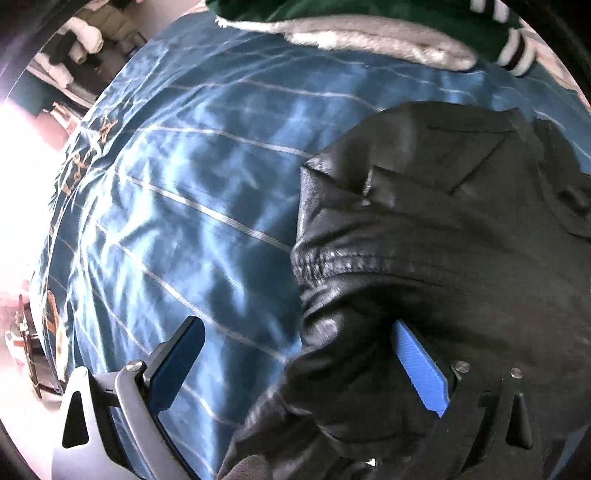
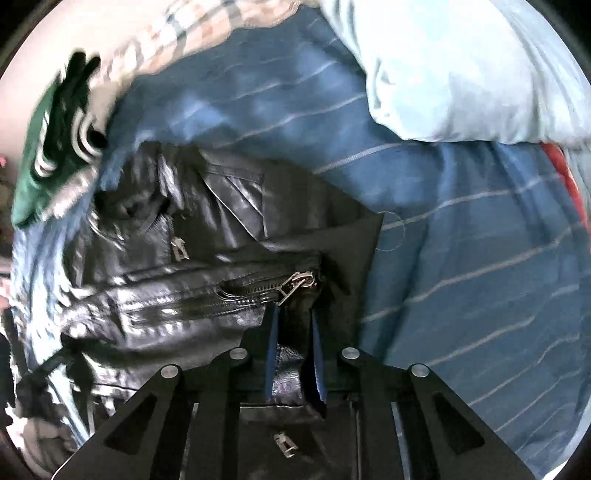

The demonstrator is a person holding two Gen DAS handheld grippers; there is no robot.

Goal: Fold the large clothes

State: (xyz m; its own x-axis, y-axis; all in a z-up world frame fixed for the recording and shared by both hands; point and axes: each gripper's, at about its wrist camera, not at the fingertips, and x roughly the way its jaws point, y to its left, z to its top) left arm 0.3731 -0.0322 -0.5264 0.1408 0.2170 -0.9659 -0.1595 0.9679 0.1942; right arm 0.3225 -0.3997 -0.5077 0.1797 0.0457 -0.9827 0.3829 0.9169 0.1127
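A black leather jacket (image 1: 443, 236) lies bunched on a blue striped bedspread (image 1: 177, 192). My left gripper (image 1: 299, 347) is open. Its left finger stands over the bare bedspread, and its right blue pad (image 1: 421, 369) is partly under a fold of the jacket. In the right wrist view the jacket (image 2: 192, 266) shows its zipper (image 2: 295, 282). My right gripper (image 2: 295, 314) is shut on a leather fold beside the zipper, near the jacket's edge.
A green garment with white stripes and grey fleece lining (image 1: 369, 33) lies at the far edge of the bed; it also shows in the right wrist view (image 2: 48, 147). A pale blue pillow (image 2: 472, 70) and something red (image 2: 557, 162) lie at the right.
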